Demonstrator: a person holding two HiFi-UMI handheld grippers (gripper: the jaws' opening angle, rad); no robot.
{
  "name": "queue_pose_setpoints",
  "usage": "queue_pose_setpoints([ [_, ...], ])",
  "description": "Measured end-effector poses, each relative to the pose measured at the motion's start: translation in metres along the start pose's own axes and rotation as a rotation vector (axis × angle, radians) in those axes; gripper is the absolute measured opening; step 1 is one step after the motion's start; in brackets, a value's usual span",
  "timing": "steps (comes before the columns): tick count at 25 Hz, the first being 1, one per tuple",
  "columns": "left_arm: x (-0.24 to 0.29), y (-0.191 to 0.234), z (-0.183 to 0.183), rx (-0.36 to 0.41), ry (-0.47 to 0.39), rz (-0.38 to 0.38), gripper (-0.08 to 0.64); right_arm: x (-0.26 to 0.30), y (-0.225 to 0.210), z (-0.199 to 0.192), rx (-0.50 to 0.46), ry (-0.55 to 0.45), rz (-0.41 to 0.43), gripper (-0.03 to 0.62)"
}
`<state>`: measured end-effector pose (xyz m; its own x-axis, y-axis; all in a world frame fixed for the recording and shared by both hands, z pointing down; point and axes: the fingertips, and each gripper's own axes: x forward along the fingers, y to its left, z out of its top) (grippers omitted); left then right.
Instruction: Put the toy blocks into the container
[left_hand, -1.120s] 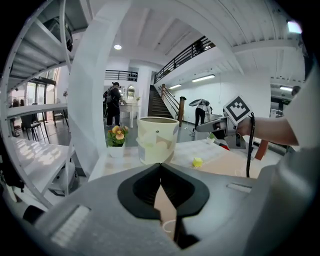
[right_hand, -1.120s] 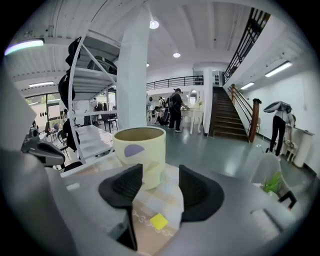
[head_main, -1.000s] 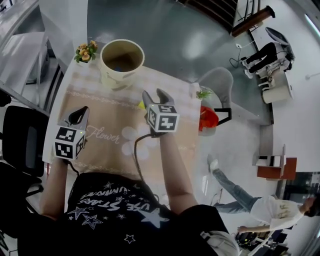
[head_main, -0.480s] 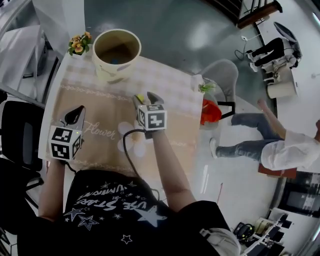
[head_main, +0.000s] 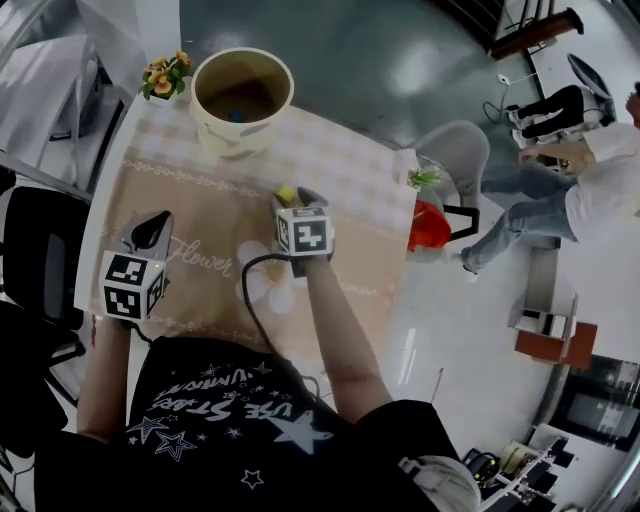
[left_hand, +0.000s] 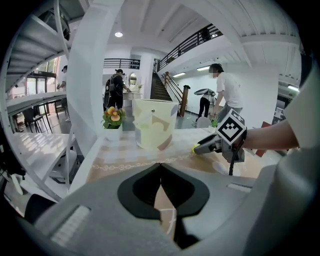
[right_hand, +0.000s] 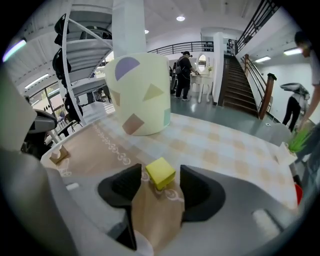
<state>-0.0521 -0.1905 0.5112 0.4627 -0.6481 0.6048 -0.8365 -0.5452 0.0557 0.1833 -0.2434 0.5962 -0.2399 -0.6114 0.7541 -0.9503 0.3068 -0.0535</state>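
On the bench, head view: right hand-held gripper over the yellow block, container at 11 o'clock. Left gripper view: left hand-held gripper closed, empty. Right gripper view: jaws wide apart, block between them untouched and skewed; closing could twist it loose.

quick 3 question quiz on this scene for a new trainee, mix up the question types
1. True or false: the left gripper is shut with nothing between its jaws.
2. What lies between the open jaws of the right gripper? A a spoon; B a yellow block; C a sponge.
3. Fill in: beside the container stands a small potted ___.
Key: 1 true; 2 B; 3 flower.
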Motion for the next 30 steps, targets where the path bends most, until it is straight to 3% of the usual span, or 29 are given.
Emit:
queue_pose_setpoints([
  [7, -0.001, 0.002, -0.005, -0.009, 0.007, 0.010, 0.009, 0.011, 0.003, -0.007, -0.042, 0.054, 0.005, 0.245],
  [10, -0.002, 0.003, -0.006, -0.011, 0.006, 0.013, 0.009, 0.010, 0.003, -0.007, -0.044, 0.063, -0.007, 0.201],
  [15, -0.005, 0.005, -0.005, -0.016, -0.003, 0.018, 0.009, 0.009, 0.005, -0.005, -0.048, 0.069, -0.014, 0.196],
  [23, -0.015, 0.009, 0.003, -0.017, -0.036, 0.027, 0.009, -0.010, 0.009, 0.017, -0.041, 0.001, -0.021, 0.195],
  [30, -0.030, 0.019, 0.012, -0.019, -0.073, 0.044, 0.009, -0.040, 0.021, 0.057, -0.047, -0.120, -0.009, 0.195],
])
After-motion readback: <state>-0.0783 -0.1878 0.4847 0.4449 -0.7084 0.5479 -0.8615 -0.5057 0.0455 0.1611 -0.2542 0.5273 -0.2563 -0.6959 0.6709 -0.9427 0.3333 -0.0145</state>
